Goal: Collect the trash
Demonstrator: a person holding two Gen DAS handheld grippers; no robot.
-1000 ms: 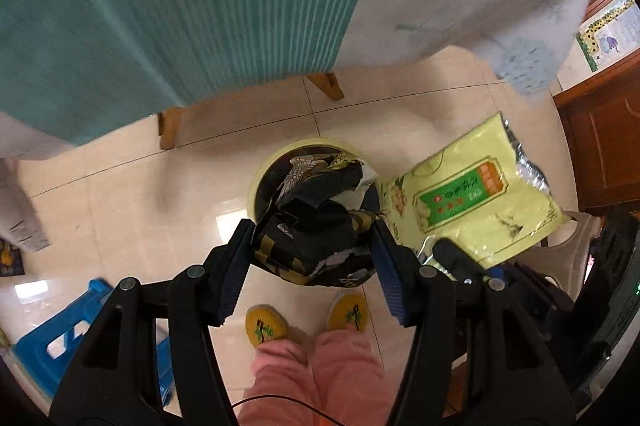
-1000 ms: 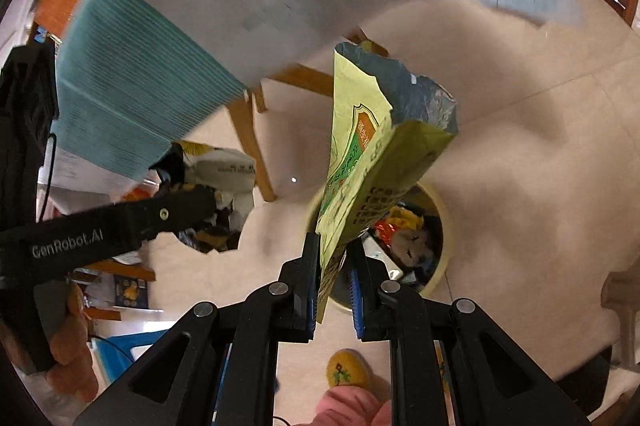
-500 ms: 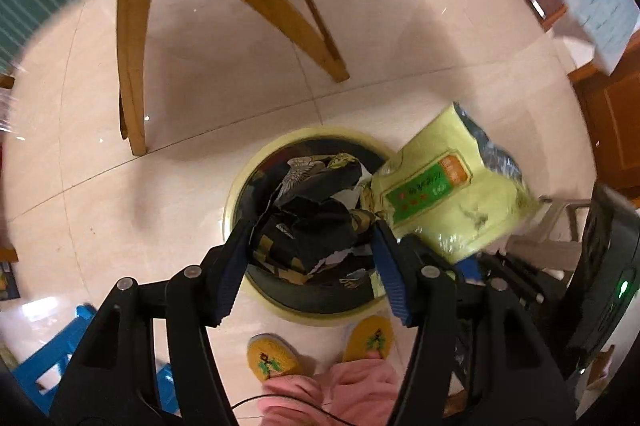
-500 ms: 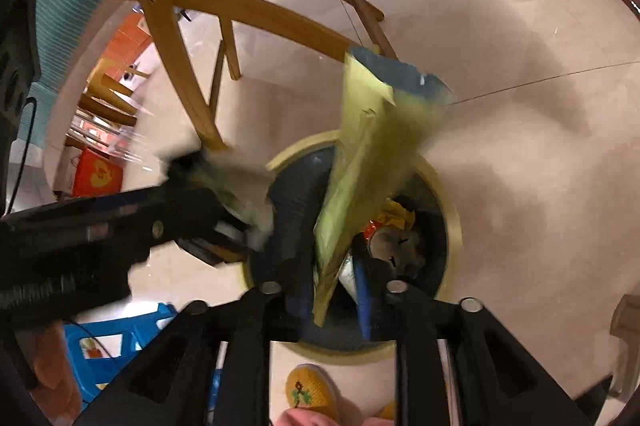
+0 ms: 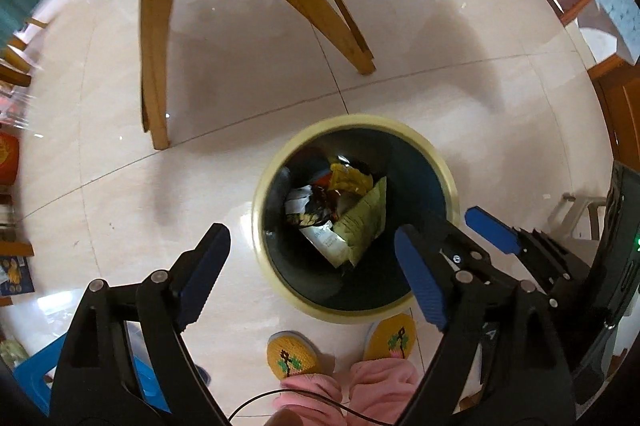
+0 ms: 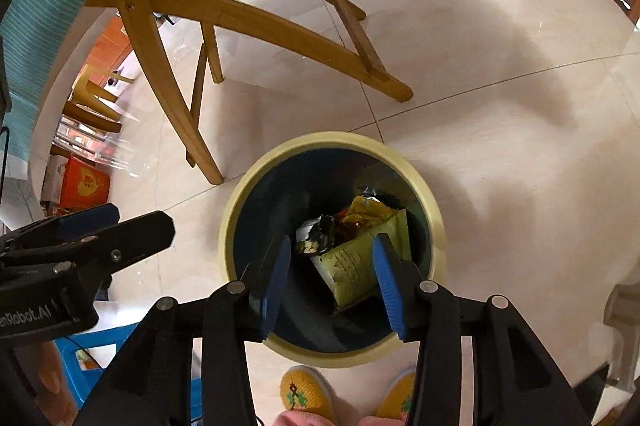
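A round trash bin with a cream rim (image 5: 432, 154) (image 6: 432, 210) stands on the tiled floor below me. Inside it lie the yellow-green snack bag (image 5: 364, 222) (image 6: 360, 262), a dark crumpled wrapper (image 5: 316, 210) (image 6: 320, 234) and other wrappers. My left gripper (image 5: 316, 274) is open and empty above the bin's near-left edge; it also shows at the left of the right wrist view (image 6: 116, 222). My right gripper (image 6: 330, 282) is open and empty over the bin; its fingers (image 5: 492, 230) show at the right of the left wrist view.
Wooden table legs (image 5: 154, 66) (image 6: 172, 106) stand just behind and left of the bin. A blue plastic stool (image 5: 36, 374) is at the lower left. The person's yellow slippers (image 5: 292, 354) (image 6: 304, 398) are just in front of the bin. Wooden furniture (image 5: 624, 106) is at the right.
Both grippers have opened and dropped their loads. The dark wrapper and the yellow-green bag now lie in the bin. Both cameras have tilted further down toward the floor.
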